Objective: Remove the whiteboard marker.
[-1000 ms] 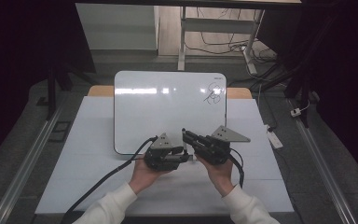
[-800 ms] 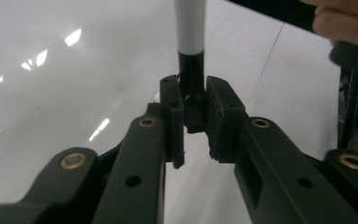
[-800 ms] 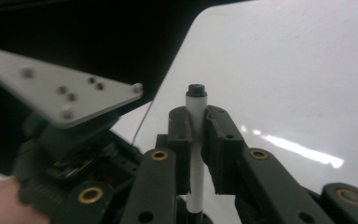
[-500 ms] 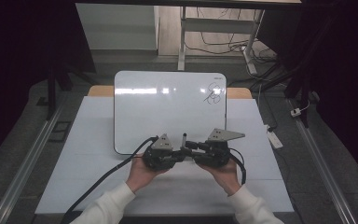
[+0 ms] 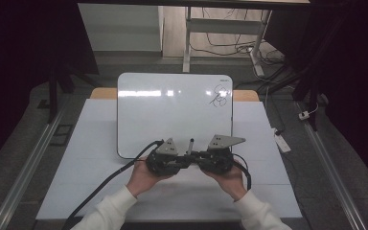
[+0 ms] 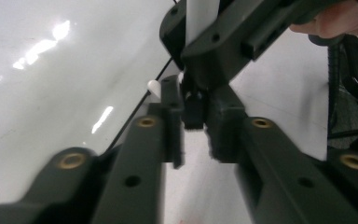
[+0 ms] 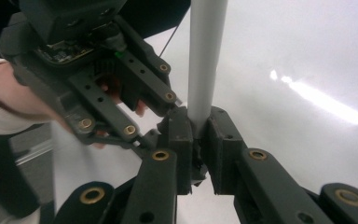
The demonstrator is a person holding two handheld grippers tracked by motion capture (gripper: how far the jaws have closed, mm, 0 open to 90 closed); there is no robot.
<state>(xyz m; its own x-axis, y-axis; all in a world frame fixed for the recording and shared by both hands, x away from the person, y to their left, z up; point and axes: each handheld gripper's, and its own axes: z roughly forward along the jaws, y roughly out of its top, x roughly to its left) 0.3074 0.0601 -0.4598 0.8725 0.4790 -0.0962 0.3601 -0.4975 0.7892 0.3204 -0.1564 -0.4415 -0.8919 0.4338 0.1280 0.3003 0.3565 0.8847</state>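
A white-barrelled marker [image 5: 190, 145] stands between the two grippers at the near edge of the whiteboard [image 5: 172, 112]. My right gripper [image 7: 198, 119] is shut on the barrel [image 7: 205, 60], which rises straight out of its jaws. In the left gripper view the marker's black lower end [image 6: 193, 109] pokes out below the right gripper's jaws. My left gripper [image 6: 195, 100] flanks that black end; its jaws have just been opening and stand slightly apart around it. From above, the left gripper [image 5: 186, 159] and right gripper [image 5: 195, 155] meet tip to tip, each held in a hand.
The whiteboard lies on a white table [image 5: 91, 158] and carries a black scribble [image 5: 219, 96] at its far right corner. Metal rails [image 5: 28, 163] run along both sides. A white power strip [image 5: 282, 142] lies off the table's right edge. Cables trail towards me from both grippers.
The right gripper, tilted up-left a second ago, has levelled and come tip to tip with the left. Both hands sit slightly nearer me. The marker now stands between the tips.
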